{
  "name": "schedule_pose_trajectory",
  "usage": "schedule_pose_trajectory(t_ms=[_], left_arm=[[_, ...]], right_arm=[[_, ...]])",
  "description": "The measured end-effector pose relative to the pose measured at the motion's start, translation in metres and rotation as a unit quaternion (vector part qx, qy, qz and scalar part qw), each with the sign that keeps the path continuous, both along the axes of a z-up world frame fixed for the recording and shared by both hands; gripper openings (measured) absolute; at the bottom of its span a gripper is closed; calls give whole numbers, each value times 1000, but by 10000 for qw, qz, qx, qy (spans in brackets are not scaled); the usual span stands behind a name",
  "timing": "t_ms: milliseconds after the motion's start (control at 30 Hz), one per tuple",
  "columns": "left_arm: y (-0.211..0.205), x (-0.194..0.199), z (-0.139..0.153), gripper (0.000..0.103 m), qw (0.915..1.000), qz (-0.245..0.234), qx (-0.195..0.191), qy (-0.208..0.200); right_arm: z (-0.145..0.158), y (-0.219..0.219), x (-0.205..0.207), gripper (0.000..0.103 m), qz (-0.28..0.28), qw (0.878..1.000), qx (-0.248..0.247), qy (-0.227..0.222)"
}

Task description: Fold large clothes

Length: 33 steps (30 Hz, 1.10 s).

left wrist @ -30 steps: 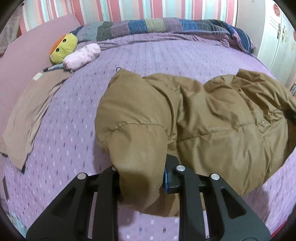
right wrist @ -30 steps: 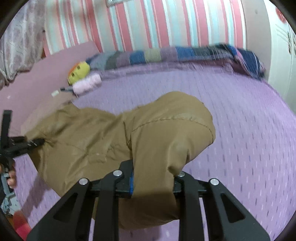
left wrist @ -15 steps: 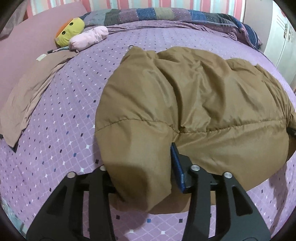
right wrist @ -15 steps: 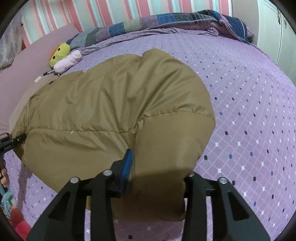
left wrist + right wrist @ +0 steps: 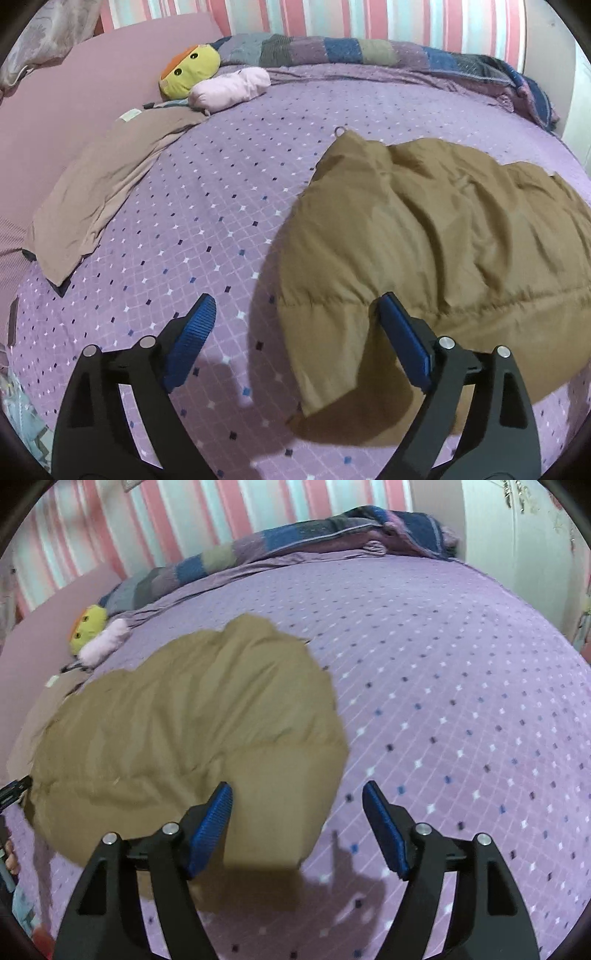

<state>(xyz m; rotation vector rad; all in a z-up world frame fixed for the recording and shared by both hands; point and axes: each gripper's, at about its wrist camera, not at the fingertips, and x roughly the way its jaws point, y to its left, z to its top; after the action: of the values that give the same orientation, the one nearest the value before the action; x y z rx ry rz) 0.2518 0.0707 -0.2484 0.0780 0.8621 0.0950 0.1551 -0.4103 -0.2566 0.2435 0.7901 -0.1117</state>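
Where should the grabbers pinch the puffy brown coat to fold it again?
Probably the puffy brown quilted coat is best pinched at its two near corners, below the stitched seam, coming in low from the near edge of the purple diamond-patterned bedspread. That hem panel looks flatter and thinner than the bulgy middle. The open left gripper and right gripper each hover by a corner.

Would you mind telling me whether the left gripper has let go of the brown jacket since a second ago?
Yes. The left gripper was clamped on the brown jacket; now its jaws stand open, and the jacket's corner lies flat on the purple bedspread.
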Motion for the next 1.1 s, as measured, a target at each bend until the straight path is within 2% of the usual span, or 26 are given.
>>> schedule_pose_trajectory(t_ms=[167, 400, 467, 567, 700, 867, 967, 1033, 1100], left_arm=[[-2, 15, -32, 90, 9992, 153, 215, 297], [1, 22, -53, 91, 9989, 85, 95, 445], [1, 28, -56, 98, 9988, 122, 82, 462], [3, 29, -60, 100, 9988, 124, 33, 483], [16, 15, -49, 99, 9984, 108, -6, 556], [17, -27, -25, 100, 9987, -5, 115, 492], [5, -56, -4, 100, 9992, -123, 190, 331], [-4, -71, 5, 100, 9992, -182, 234, 266], [-13, -88, 15, 100, 9992, -260, 208, 210]], right_arm=[[-20, 13, 21, 73, -79, 9969, -713, 322], [-48, 11, 29, 76, -120, 9970, -570, 503], [-52, 9, 30, 80, -156, 9970, -553, 512], [-57, 7, 30, 83, -201, 9973, -472, 529], [-52, 8, 22, 82, -271, 9972, -458, 524], [-32, 27, -7, 85, -117, 9987, -381, 323], [-15, 52, -25, 89, -2, 9987, -472, 170], [-5, 68, -36, 99, 34, 9990, -448, 83], [4, 82, -43, 99, 36, 9992, -390, -12]])
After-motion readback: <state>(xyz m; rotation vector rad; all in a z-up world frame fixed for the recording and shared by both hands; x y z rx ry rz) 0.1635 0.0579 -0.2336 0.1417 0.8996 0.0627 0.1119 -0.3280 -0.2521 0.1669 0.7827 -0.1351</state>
